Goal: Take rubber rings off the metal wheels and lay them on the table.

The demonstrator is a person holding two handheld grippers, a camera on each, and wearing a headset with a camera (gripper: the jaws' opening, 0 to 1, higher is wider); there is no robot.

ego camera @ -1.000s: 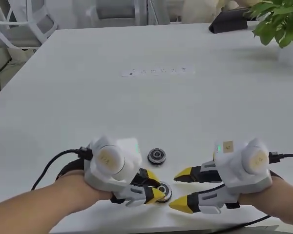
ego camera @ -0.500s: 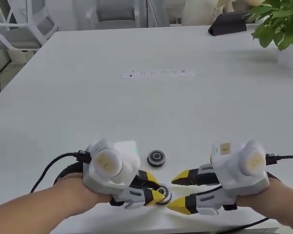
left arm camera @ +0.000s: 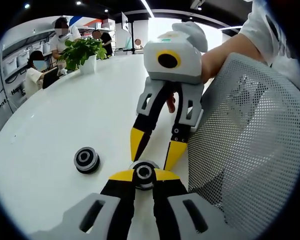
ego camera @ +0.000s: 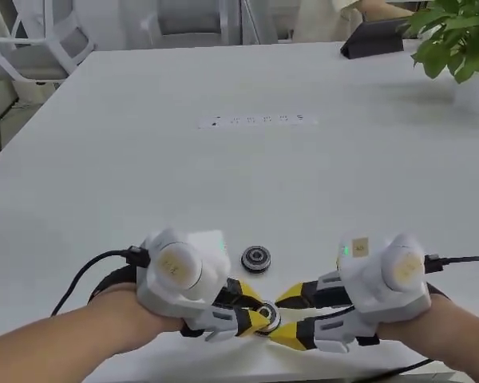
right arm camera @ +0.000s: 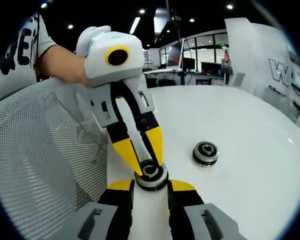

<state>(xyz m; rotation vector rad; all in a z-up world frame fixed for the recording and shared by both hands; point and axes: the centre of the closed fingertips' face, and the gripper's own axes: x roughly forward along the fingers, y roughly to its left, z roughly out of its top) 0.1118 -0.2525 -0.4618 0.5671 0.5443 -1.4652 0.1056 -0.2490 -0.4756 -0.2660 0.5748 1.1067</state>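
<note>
White table (ego camera: pixel 247 175), near edge: left gripper (ego camera: pixel 255 316) clamped on wheel (right arm camera: pixel 151 172), spare wheel (ego camera: pixel 256 258) at its 12 o'clock. Right gripper (ego camera: pixel 281 317) jaws apart, straddling same wheel. I'd pinch only the rubber ring (right arm camera: pixel 151 185) w/ right, hold left firm, peel slow so nothing slips.

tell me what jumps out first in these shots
Two white-and-yellow grippers meet nose to nose at the near edge of the white table: the left gripper is shut on a small metal wheel with a black rubber ring, the right gripper flanking it with open jaws. A second ringed metal wheel lies alone beyond them, and a leafy green plant stands at the far right corner.
</note>
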